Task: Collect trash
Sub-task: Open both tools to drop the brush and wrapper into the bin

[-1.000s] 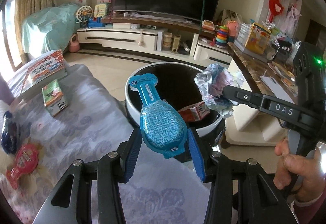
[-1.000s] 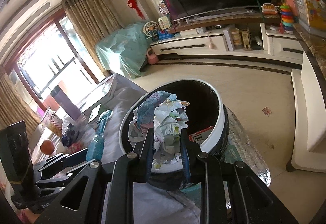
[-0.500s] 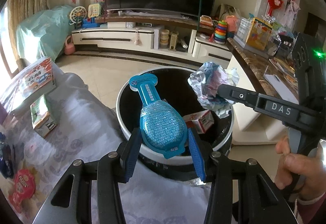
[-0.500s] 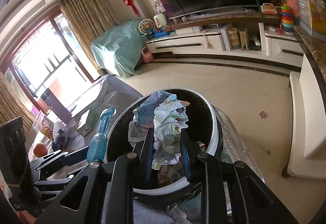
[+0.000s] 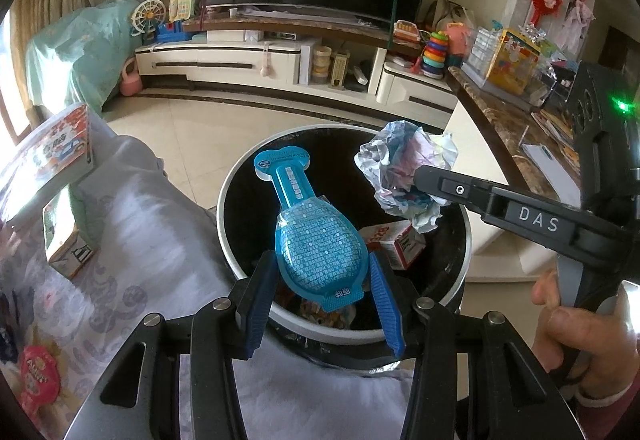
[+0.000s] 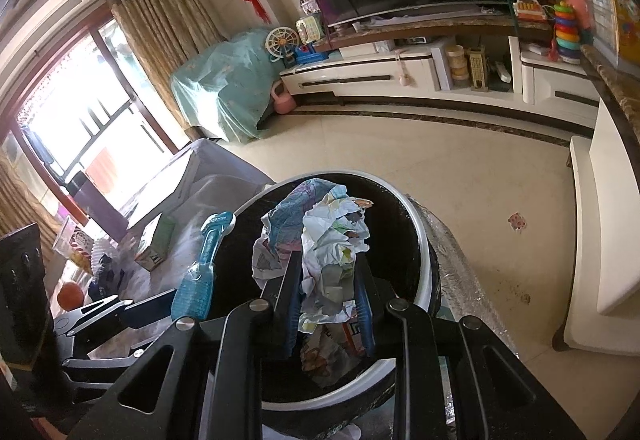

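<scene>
Both claws now carried over bin [image 5: 466, 240]. Your left claw [image 5: 322, 294] clamps blue packet [image 5: 316, 240]; right claw [image 6: 328, 304], at 2 o'clock, pinches crumpled paper [image 6: 320, 236]: poised for drop.

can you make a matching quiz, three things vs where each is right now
Things:
1. blue pack
2. paper wad
3. red carton

Places:
a. in the right claw
b. lying in the bin
c. in the left claw

Pairs: 1-c, 2-a, 3-b
</scene>
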A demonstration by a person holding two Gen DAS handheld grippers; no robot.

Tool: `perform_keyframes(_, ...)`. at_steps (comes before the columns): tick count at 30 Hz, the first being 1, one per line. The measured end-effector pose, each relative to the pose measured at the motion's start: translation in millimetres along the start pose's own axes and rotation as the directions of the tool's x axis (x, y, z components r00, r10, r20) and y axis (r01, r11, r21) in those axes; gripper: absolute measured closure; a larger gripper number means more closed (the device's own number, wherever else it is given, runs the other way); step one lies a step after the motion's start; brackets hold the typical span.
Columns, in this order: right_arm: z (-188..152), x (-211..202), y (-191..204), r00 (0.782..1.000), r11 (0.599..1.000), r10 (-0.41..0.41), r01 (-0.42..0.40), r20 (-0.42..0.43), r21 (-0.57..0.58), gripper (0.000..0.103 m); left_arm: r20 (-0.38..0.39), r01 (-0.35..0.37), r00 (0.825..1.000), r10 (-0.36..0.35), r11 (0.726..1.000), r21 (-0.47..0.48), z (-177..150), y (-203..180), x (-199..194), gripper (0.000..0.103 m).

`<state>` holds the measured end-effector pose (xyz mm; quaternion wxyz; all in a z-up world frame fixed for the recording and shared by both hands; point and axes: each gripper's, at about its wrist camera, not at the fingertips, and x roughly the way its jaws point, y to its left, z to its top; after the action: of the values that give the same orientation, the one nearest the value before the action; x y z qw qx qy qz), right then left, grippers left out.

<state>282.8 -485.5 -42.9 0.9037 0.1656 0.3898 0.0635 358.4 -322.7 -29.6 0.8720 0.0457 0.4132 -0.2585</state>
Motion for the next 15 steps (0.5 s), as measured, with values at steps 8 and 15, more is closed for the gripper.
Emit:
perform_keyframes(8, 3.3, 0.6, 0.5, 1.0, 1.0, -0.003, 0.003, 0.006, 0.008, 0.068, -0.018, 0.007, 1.0, -0.007, 1.0, -0.009, 3.8, -2.0, 3.6, 0.056)
perform_keyframes(15, 2.0, -11.0, 1.2, 0.999, 1.0, -0.005, 0.004, 0.041, 0.017, 0.042, 0.027, -0.014, 1.0, 0.015, 0.999, -0.036, -9.7, 3.3, -13.0, 0.046)
